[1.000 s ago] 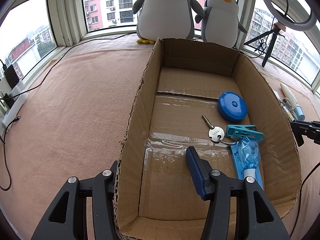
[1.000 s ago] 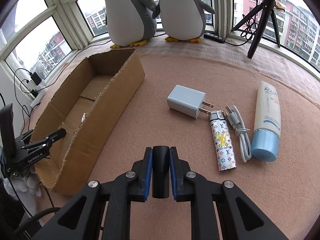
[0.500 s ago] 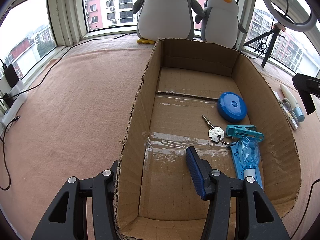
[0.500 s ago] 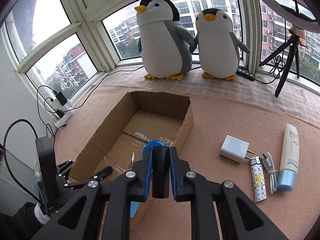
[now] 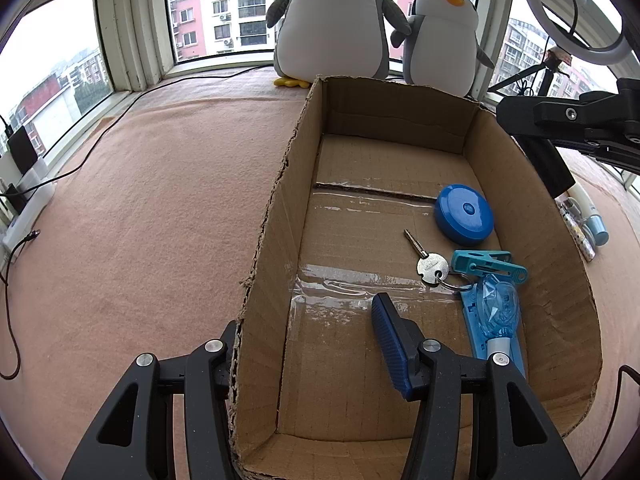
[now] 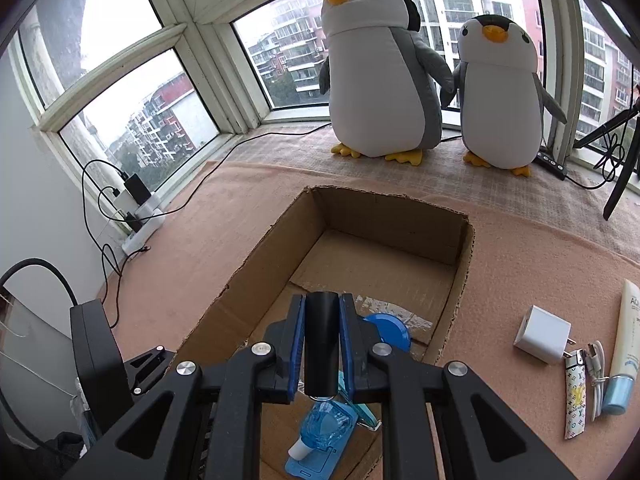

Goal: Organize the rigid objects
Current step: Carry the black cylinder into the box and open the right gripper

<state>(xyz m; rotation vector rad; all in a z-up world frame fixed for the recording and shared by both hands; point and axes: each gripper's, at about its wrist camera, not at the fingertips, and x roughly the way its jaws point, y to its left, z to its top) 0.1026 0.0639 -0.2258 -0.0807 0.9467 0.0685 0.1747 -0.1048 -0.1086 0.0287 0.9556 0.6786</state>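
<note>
An open cardboard box (image 5: 272, 240) lies on the pink carpet. On its floor are a blue round tape measure (image 5: 464, 220), a key (image 5: 430, 266), a teal clip (image 5: 488, 266) and a blue blister pack (image 5: 496, 316). My left gripper (image 5: 308, 344) is open and straddles the box's left wall, one finger outside and one inside. My right gripper (image 6: 321, 340) is shut on a black cylinder (image 6: 320, 344) and hangs above the box (image 6: 384, 216), over the blue items. In the left wrist view that cylinder (image 5: 548, 164) hangs over the box's right wall.
Right of the box on the carpet lie a white charger (image 6: 542, 334), a patterned lighter (image 6: 574, 400), a white cable (image 6: 596, 376) and a cream tube (image 6: 624, 344). Two plush penguins (image 6: 380, 80) stand at the window. A tripod (image 6: 620, 160) is at far right; cables run along the left.
My right gripper has carried the black cylinder leftward from the carpet, near the charger and lighter, to above the box. The left gripper has not moved.
</note>
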